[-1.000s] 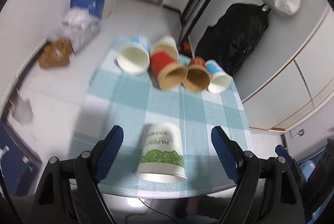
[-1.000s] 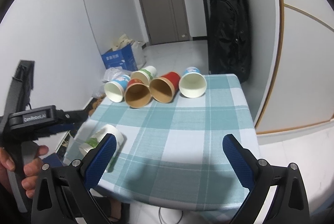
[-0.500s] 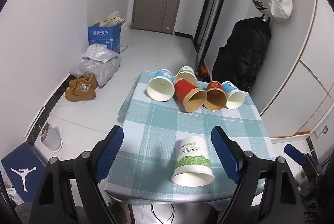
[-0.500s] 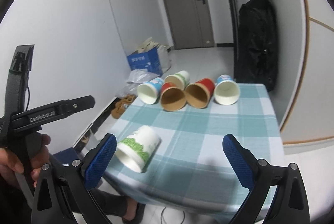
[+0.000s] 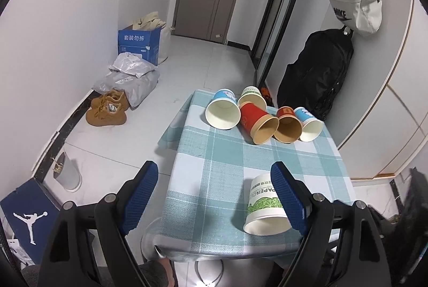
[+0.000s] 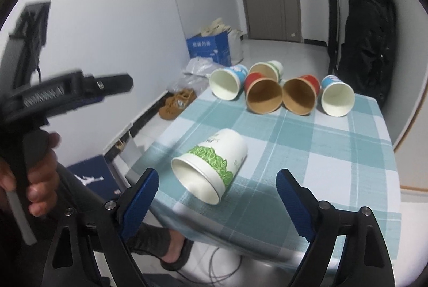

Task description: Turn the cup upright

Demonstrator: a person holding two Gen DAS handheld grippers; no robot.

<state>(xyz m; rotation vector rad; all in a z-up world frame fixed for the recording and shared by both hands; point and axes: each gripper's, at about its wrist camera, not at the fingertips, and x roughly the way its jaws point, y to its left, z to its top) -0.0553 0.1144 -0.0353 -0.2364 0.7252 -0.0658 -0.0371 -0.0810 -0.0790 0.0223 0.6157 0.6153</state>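
A white paper cup with a green leaf band point(image 6: 211, 165) lies on its side near the front edge of the checked table point(image 6: 334, 153), mouth toward me. My right gripper point(image 6: 216, 196) is open and empty, held just in front of the cup, with the cup between its fingers in view. In the left wrist view the cup point(image 5: 264, 202) lies partly behind the right finger point(image 5: 289, 204). My left gripper point(image 5: 214, 196) is open and empty, held back off the table's front left corner; it also shows in the right wrist view point(image 6: 67, 97), raised at the left.
Several paper cups lie on their sides in a row at the table's far edge: a blue-white one point(image 6: 227, 83), a red one point(image 6: 263, 93), another red one point(image 6: 302, 94), a blue one point(image 6: 337, 95). A black backpack point(image 5: 315, 72) hangs right; shoes point(image 5: 107, 110) and boxes lie on the floor.
The left gripper has pulled back and swung left, so the cup went from between its fingers to its right finger. The right gripper has moved left toward the cup, which now lies between its fingers.
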